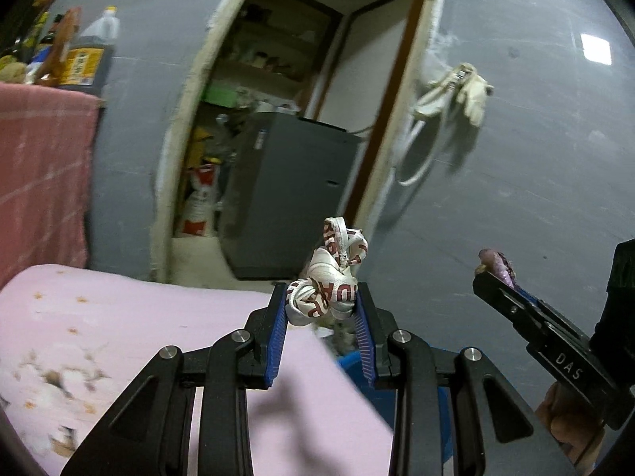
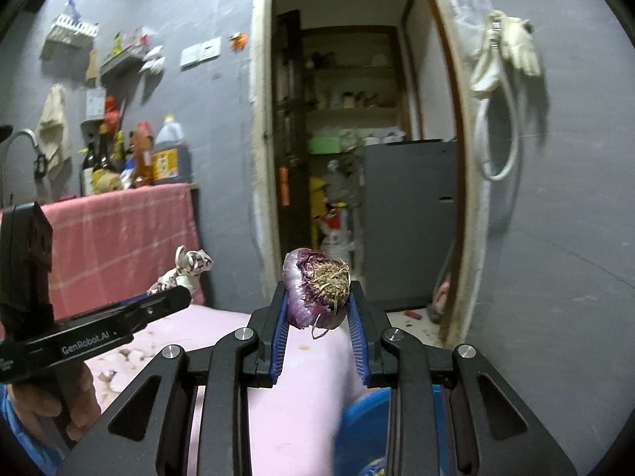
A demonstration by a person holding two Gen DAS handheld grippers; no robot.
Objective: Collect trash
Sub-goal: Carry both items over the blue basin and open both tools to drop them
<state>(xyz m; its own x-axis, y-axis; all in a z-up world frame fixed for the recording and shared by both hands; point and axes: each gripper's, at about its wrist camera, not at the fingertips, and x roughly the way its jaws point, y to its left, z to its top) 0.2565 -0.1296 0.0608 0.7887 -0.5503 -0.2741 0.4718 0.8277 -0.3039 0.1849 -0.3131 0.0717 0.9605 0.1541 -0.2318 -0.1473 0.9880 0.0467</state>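
Observation:
My left gripper (image 1: pixel 322 306) is shut on a crumpled white wrapper with red letters (image 1: pixel 331 277), held up in the air above the pink table's edge. In the right wrist view the same wrapper (image 2: pixel 186 267) sticks up from the left gripper (image 2: pixel 174 293) at the left. My right gripper (image 2: pixel 317 309) is shut on a purple onion scrap with dry roots (image 2: pixel 317 287). From the left wrist view the onion scrap (image 1: pixel 498 263) shows at the tip of the right gripper (image 1: pixel 490 277) on the right. A blue bin (image 2: pixel 367 416) lies below the grippers, mostly hidden.
A pink table (image 1: pixel 119 337) with crumbs and peel bits fills the lower left. Behind it hangs a red cloth (image 2: pixel 119 238) under bottles (image 2: pixel 166 150). An open doorway (image 2: pixel 349 119) shows shelves and a grey cabinet (image 2: pixel 408 218). White gloves (image 2: pixel 504 51) hang on the grey wall.

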